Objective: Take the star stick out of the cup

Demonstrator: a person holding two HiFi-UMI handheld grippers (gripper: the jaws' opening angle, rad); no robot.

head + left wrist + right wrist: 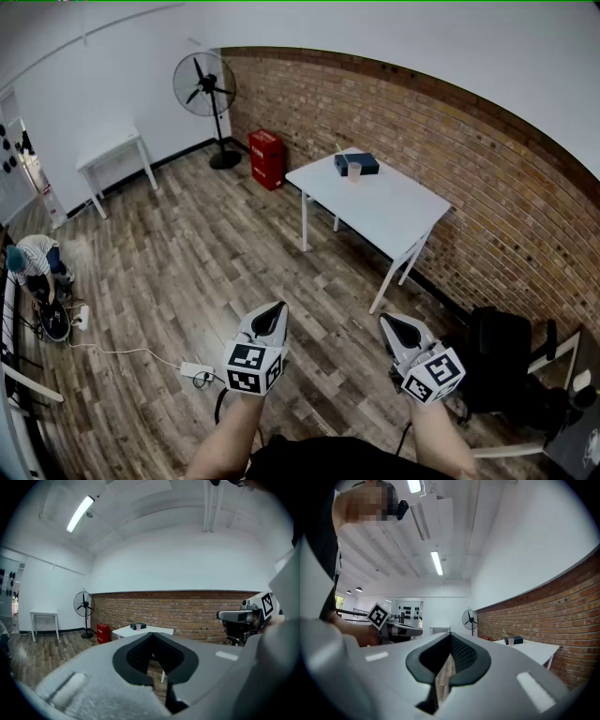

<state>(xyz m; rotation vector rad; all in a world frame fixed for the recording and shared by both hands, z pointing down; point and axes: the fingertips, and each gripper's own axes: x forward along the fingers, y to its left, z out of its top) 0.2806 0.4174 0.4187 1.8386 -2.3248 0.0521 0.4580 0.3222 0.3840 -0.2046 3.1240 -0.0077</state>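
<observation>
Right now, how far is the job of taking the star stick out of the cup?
Done: nothing; a thin stick stands in the cup on the white table across the room. In hand: nothing; left gripper and right gripper are both shut and empty, far from it. Left: walk over, grasp the stick, lift it out.

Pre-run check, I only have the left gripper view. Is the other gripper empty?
Observer: Yes, the right gripper has its fingers shut on nothing.
Operator: Anything on the floor near us?
Observer: A power strip and its cable lie just left of the left gripper.
Operator: Anyone around?
Observer: One person crouches at the far left, well away from the table.
</observation>
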